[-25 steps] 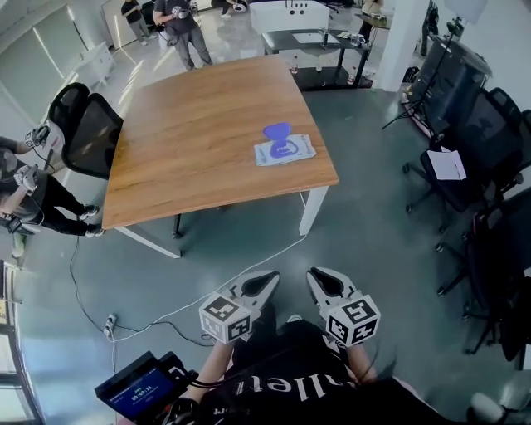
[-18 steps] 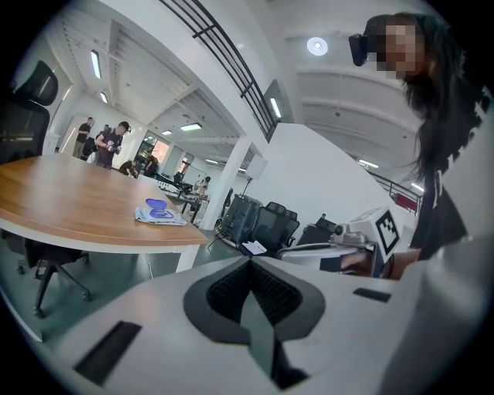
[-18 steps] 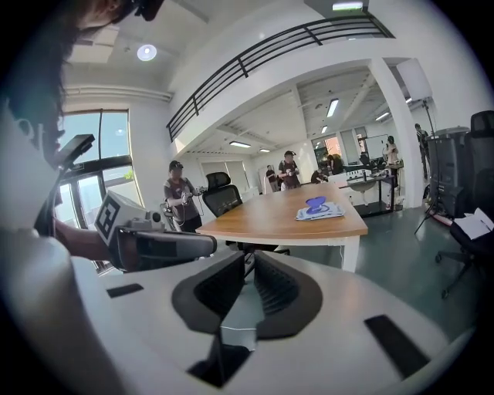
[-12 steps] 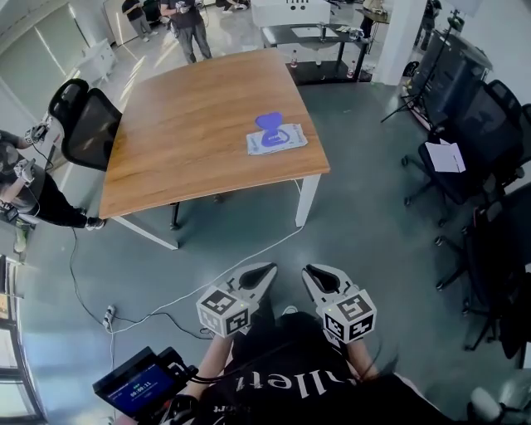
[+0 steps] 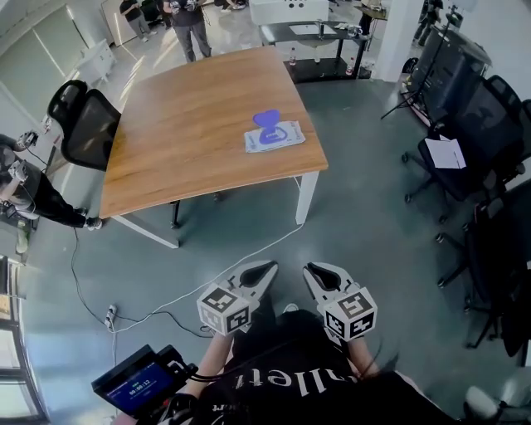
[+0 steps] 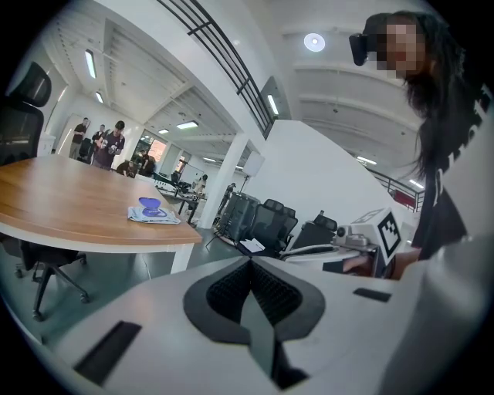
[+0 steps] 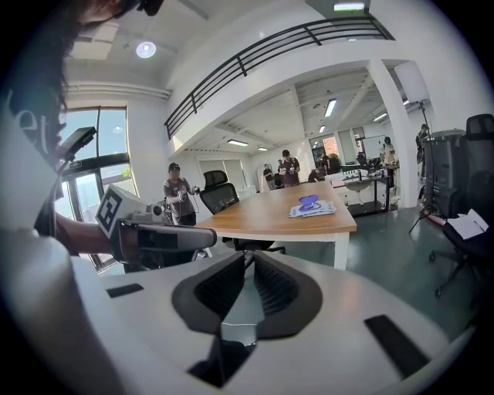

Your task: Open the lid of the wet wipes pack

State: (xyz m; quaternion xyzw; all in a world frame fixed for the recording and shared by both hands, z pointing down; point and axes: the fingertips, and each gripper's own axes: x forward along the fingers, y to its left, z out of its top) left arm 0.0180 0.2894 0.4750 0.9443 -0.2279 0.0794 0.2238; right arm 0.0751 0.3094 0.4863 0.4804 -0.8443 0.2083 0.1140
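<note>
The wet wipes pack [image 5: 275,139] lies flat near the right front corner of the wooden table [image 5: 191,124], its blue lid [image 5: 267,119] standing up. The pack also shows far off in the left gripper view [image 6: 154,215] and the right gripper view [image 7: 311,207]. Both grippers hang close to my body, well short of the table, over the grey floor. My left gripper [image 5: 270,268] [image 6: 249,262] is shut, its pads pressed together on nothing. On my right gripper [image 5: 309,271] [image 7: 248,256] a narrow gap shows between the pads, with nothing in it.
Black office chairs stand at the table's left [image 5: 83,124] and along the right side [image 5: 485,124]. A white cable [image 5: 207,286] runs across the floor between me and the table. People [image 5: 189,21] stand beyond the far end. A small screen device [image 5: 137,386] hangs at my lower left.
In the head view the table and pack have shifted a little up and left. Both grippers keep their place in front of my body, jaws unchanged.
</note>
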